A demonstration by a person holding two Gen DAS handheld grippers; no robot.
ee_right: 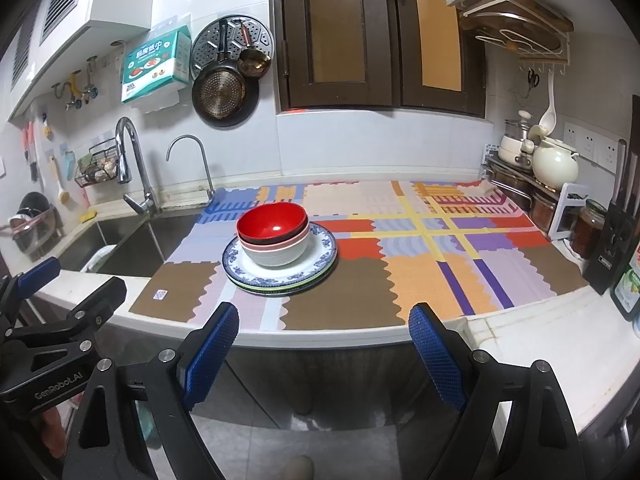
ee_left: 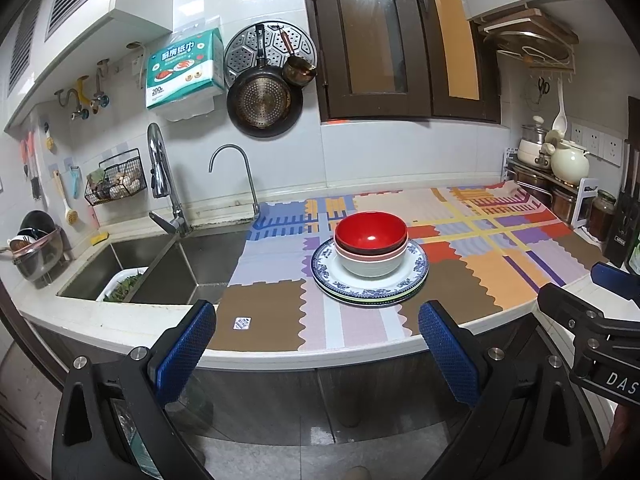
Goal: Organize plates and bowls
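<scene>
The stack of bowls [ee_left: 371, 246] sits on the plates [ee_left: 370, 280] on the worktop [ee_left: 280, 344] just beside the sink [ee_left: 160, 268], dead ahead of the empty, wide-apart left claw [ee_left: 318, 344], while the right claw [ee_right: 324, 344], likewise apart and empty, has the stack ahead and leftward.

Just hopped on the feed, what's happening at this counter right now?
Nothing is being handled yet. Both the left gripper and the right gripper are open and empty, held off the front edge of the counter. On the patchwork mat sits one pile: a red bowl nested on top of other bowls, the lowest of them a white bowl, all resting on stacked plates topped by a blue-patterned plate. The sink lies to the left.
</scene>
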